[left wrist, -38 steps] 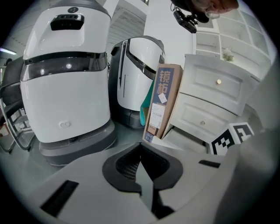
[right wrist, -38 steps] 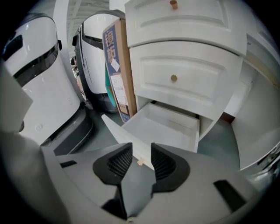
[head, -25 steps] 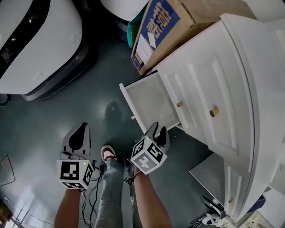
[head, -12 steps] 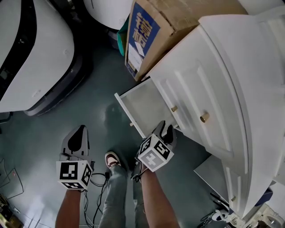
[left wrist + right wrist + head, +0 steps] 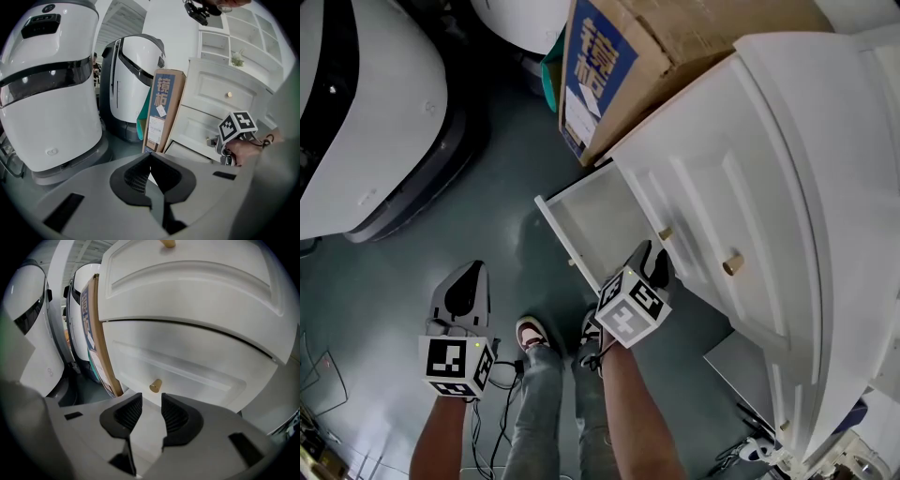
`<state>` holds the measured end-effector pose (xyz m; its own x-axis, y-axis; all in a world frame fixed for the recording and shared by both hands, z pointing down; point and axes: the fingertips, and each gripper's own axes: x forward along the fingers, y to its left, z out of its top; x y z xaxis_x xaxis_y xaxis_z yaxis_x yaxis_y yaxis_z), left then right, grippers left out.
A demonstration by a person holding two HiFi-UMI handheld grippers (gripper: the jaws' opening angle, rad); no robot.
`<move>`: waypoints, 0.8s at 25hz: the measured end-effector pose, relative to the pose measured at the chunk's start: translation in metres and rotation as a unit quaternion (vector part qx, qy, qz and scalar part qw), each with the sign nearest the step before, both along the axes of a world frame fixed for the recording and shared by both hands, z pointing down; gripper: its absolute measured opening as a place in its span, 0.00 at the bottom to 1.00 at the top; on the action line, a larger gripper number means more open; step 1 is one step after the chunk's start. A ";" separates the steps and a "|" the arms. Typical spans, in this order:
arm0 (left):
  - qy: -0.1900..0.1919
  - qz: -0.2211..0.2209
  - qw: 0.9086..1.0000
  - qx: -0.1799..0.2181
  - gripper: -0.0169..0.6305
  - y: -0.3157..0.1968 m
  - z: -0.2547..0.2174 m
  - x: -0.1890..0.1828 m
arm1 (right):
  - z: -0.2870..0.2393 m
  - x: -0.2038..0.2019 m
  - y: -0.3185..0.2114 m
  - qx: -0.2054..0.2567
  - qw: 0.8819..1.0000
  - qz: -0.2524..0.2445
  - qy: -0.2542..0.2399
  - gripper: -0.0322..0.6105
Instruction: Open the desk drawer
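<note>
Right tool (image 5: 151, 401) hangs over the open white wooden desk drawer (image 5: 605, 214). Its two dark ribbed jaws stand a little apart with nothing between them. They point at a small round brass-coloured knob (image 5: 155, 385) on the shut drawer front above, which sits just ahead of the tips and is not touched. The open drawer sits low on the front of the white panelled desk (image 5: 787, 187). It juts out over the dark greenish floor (image 5: 487, 216), and its inside is bare. Left tool (image 5: 467, 286) is held well apart from the drawer, out over the floor, with its jaws pressed together and empty. A tall brown cardboard box with a blue printed panel (image 5: 647, 56) stands against the desk's side. Two large rounded white-and-black machines (image 5: 356, 112) stand on the floor near the box.
</note>
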<state>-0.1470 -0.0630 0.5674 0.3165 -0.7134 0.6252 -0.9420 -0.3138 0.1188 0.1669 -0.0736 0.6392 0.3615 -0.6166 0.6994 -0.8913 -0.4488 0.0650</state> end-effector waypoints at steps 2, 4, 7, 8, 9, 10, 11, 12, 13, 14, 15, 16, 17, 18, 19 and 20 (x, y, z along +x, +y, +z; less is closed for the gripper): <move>0.001 -0.007 1.000 -0.003 0.05 -0.001 0.002 -0.002 | 0.001 0.002 -0.003 0.000 1.000 0.003 0.002 0.26; 0.002 -0.012 1.000 -0.005 0.05 -0.001 0.004 -0.002 | 0.002 0.004 -0.007 0.000 1.000 0.006 0.003 0.26; 0.006 -0.015 1.000 -0.009 0.05 -0.001 0.007 0.001 | 0.005 0.008 -0.011 0.000 1.000 0.014 0.002 0.26; 0.007 -0.016 1.000 -0.011 0.05 0.000 0.007 0.002 | 0.005 0.010 -0.012 0.000 1.000 0.016 0.003 0.26; 0.008 -0.015 1.000 -0.012 0.05 0.000 0.008 0.004 | 0.006 0.011 -0.013 0.000 1.000 0.018 0.004 0.26; 0.009 -0.015 1.000 -0.014 0.05 0.001 0.009 0.005 | 0.006 0.012 -0.014 0.001 1.000 0.020 0.005 0.26; 0.010 -0.015 1.000 -0.015 0.05 0.001 0.009 0.006 | 0.007 0.013 -0.015 0.001 1.000 0.022 0.006 0.26; 0.010 -0.015 1.000 -0.016 0.05 0.001 0.010 0.007 | 0.007 0.014 -0.016 0.001 1.000 0.024 0.006 0.26; 0.011 -0.015 1.000 -0.017 0.05 0.002 0.011 0.008 | 0.007 0.015 -0.017 0.002 1.000 0.025 0.006 0.26; 0.011 -0.014 1.000 -0.018 0.05 0.002 0.011 0.009 | 0.008 0.016 -0.018 0.002 1.000 0.026 0.006 0.26; 0.011 -0.014 1.000 -0.018 0.05 0.001 0.012 0.009 | 0.008 0.016 -0.019 0.002 1.000 0.027 0.006 0.26; 0.011 -0.014 1.000 -0.019 0.05 0.001 0.012 0.010 | 0.008 0.016 -0.019 0.003 1.000 0.028 0.006 0.26; 0.012 -0.014 1.000 -0.019 0.05 0.000 0.013 0.010 | 0.008 0.017 -0.020 0.003 1.000 0.028 0.007 0.25; 0.012 -0.014 1.000 -0.020 0.05 0.000 0.013 0.010 | 0.008 0.017 -0.021 0.002 1.000 0.029 0.008 0.24; 0.012 -0.014 1.000 -0.020 0.05 -0.001 0.013 0.011 | 0.008 0.018 -0.021 0.002 1.000 0.029 0.010 0.22; 0.013 -0.015 1.000 -0.020 0.05 -0.001 0.013 0.011 | 0.008 0.019 -0.021 0.001 0.999 0.031 0.011 0.21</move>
<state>-0.1363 -0.0645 0.5805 0.3122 -0.6974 0.6451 -0.9472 -0.2809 0.1547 0.1855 -0.0948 0.6476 0.4142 -0.5937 0.6899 -0.8601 -0.5033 0.0833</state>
